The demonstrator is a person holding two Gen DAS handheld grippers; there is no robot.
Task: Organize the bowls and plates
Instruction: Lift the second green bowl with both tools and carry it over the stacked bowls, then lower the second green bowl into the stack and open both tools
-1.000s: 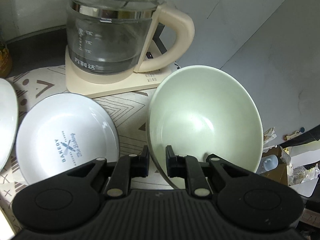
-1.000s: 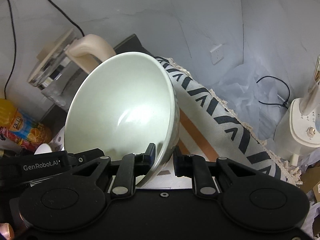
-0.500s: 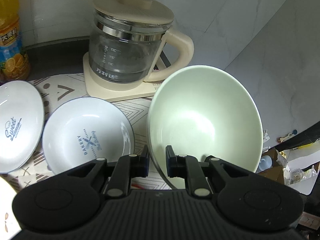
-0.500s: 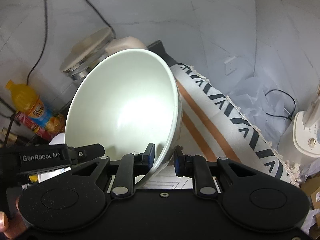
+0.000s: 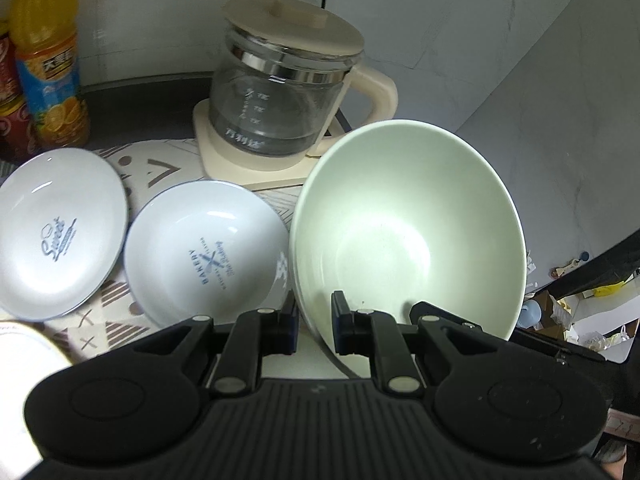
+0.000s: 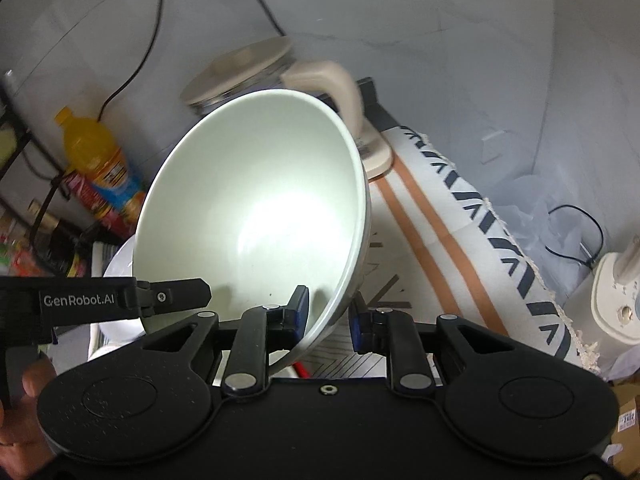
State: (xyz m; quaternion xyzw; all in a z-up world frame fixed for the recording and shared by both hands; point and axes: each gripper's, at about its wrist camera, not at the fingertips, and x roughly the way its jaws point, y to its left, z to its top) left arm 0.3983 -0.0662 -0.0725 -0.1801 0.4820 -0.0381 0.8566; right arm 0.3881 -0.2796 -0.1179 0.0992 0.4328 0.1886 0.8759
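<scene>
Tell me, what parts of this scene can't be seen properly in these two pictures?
- Left wrist view: the near rim of the pale green ceramic bowl is hidden behind the black left claw.
- Left wrist view: a cream dish is cut off by the left edge.
- Right wrist view: the green bowl hides most of the glass kettle with cream lid, which is blurred.
- Right wrist view: the orange drink bottle label is unreadably blurred.

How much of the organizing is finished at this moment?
Nothing looks stacked yet. In hand: the green bowl, held off the cloth with its rim between the fingers of both the left gripper and the right gripper. Left: the Bakery plate and the Sweet plate lie side by side, unstacked.
</scene>
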